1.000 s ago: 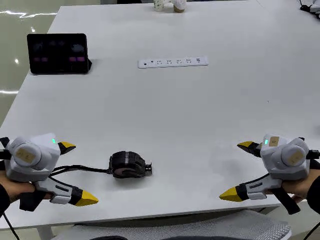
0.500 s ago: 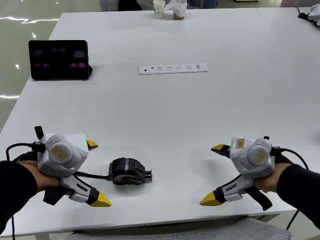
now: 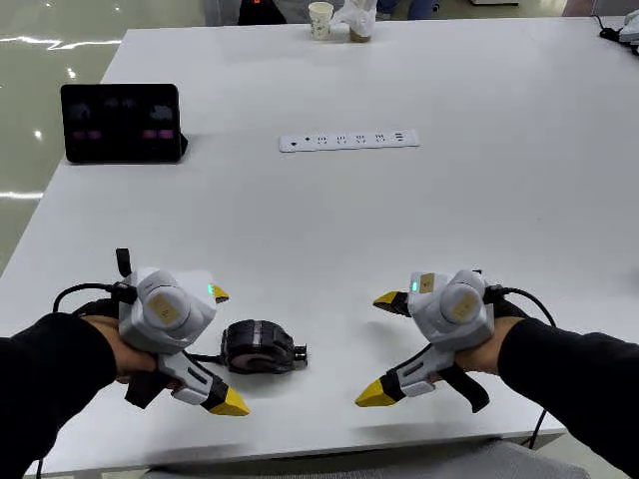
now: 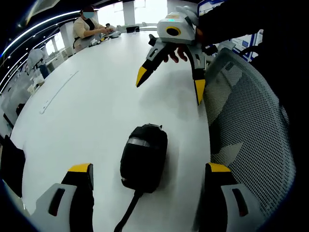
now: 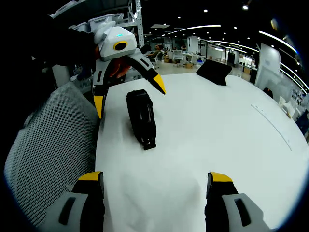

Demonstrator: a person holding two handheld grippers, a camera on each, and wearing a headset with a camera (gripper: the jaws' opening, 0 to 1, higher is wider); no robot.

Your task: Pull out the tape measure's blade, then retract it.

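You held the left claw [image 3: 224,347] wide open, its two yellow-tipped jaws set either side of the rear end of the tape measure [image 3: 258,346], and neither jaw touched it. The tape measure, a small black case, lay flat on the white table [image 3: 419,220], with most of its body just ahead of that claw's tips. This placing looked meant to let the left claw close on the case and pin it.

The right claw [image 3: 377,346] was open too and held nothing. It faced the left claw across bare table, apart from the tape measure. The blade's hook [image 5: 148,143] sat tight against the case on the side nearest the right claw, so the blade appeared fully wound in. That claw seemed placed to take the hook and draw it away.

A dark cord [image 4: 128,215] ran from the back of the case towards the left claw's body and might snag a closing jaw. Nothing lay between the right claw and the hook. Far beyond both claws sat a white power strip [image 3: 347,141], a dark tablet [image 3: 122,122] and a paper cup [image 3: 320,18]. A mesh chair [image 4: 251,121] stood beside the table edge, to the side of the left claw
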